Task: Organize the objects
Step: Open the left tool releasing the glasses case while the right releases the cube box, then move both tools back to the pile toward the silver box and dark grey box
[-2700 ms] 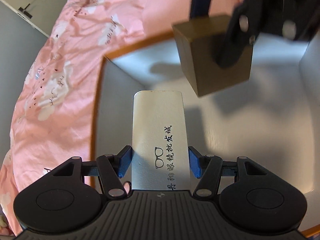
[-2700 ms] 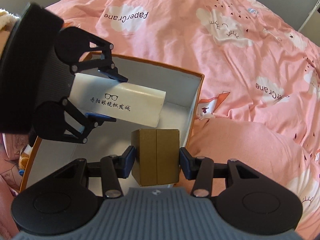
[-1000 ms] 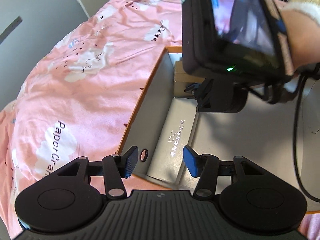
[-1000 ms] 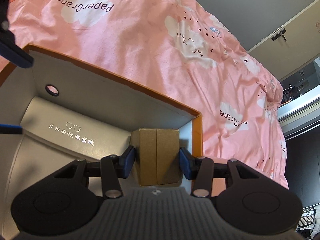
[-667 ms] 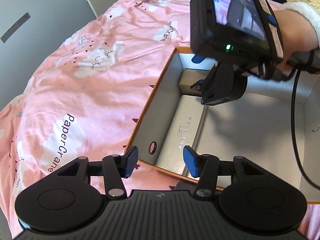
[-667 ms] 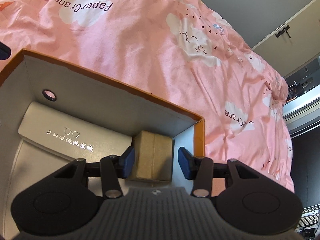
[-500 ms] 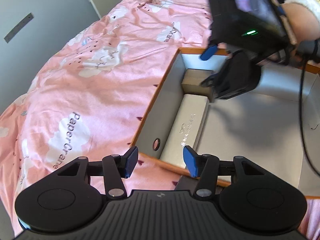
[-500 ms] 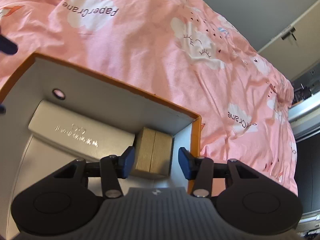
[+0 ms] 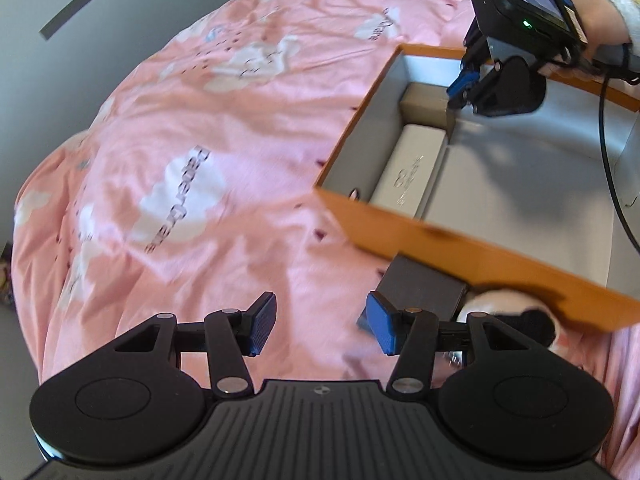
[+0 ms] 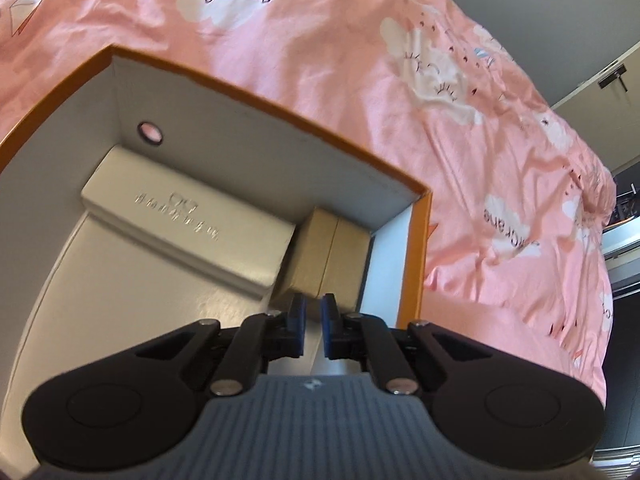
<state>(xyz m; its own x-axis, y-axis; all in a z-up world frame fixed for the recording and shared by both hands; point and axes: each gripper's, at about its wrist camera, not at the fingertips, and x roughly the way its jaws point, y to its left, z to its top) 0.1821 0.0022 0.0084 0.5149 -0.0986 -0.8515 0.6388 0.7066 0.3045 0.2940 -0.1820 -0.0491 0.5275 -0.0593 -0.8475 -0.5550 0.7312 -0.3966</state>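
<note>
Inside the orange box [image 10: 416,240], the white glasses case [image 10: 188,216] lies along one wall, touching the brown carton [image 10: 332,256] in the corner. Right gripper [image 10: 313,322]: fingers nearly together, empty. Left gripper [image 9: 318,326]: fingers apart, empty, near the dark case [image 9: 424,286] outside the box; centre it between the pads before closing

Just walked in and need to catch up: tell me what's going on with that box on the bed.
A person with a claw in each hand is packing an orange box on a pink bedspread. A white glasses case and a small brown carton lie inside along one wall. The right claw is nearly closed and empty above the carton. The left claw is open outside the box, near a dark grey box.
</note>
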